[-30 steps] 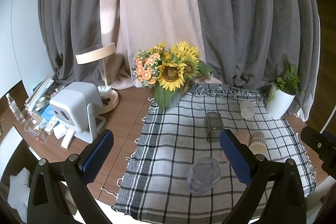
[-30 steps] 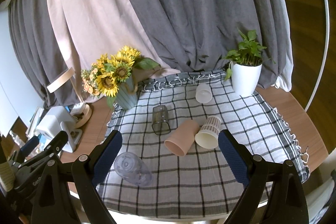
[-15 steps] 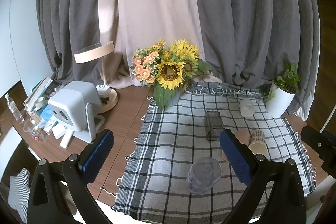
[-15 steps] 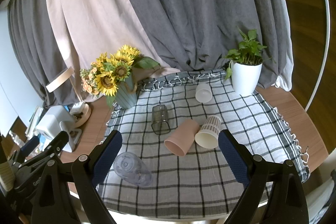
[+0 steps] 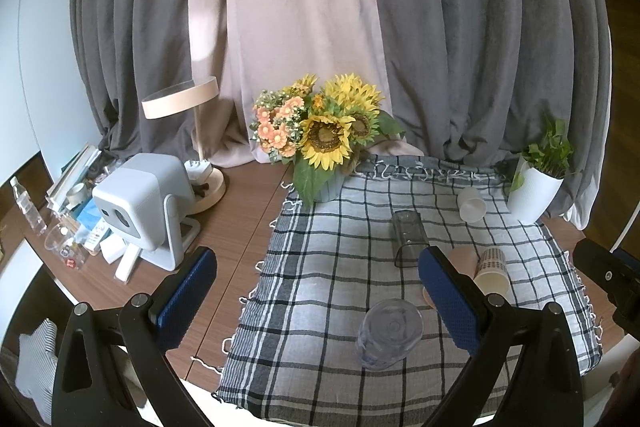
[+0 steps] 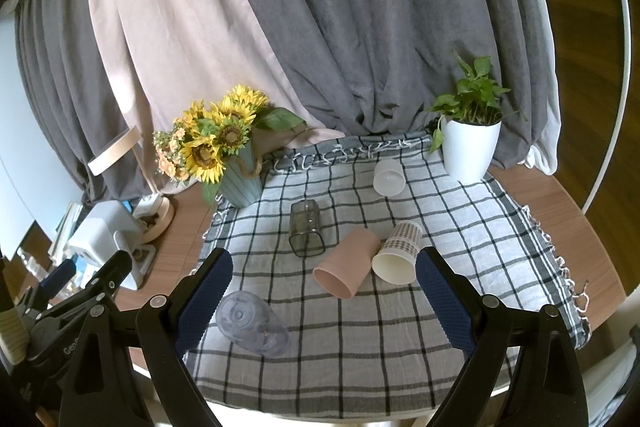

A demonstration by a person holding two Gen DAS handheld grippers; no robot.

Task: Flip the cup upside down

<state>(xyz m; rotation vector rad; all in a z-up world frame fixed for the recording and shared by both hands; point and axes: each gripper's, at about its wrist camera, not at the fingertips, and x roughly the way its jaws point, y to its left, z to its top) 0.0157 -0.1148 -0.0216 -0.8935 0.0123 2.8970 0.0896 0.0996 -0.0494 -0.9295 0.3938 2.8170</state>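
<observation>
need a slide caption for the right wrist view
Open right gripper hovers over a checked cloth with five cups lying on their sides, pink cup nearest centre.

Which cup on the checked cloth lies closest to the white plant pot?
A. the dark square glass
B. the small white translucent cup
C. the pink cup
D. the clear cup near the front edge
B: in the right wrist view the small white translucent cup lies on its side at the far end of the checked cloth, next to the white plant pot.

Woven checked cloth [image 6: 460, 227] lying matt over smooth wood-grain table [image 5: 240, 211] — clear plastic cup [image 6: 252, 323] and paper cup [image 6: 400, 255] resting on it.
</observation>
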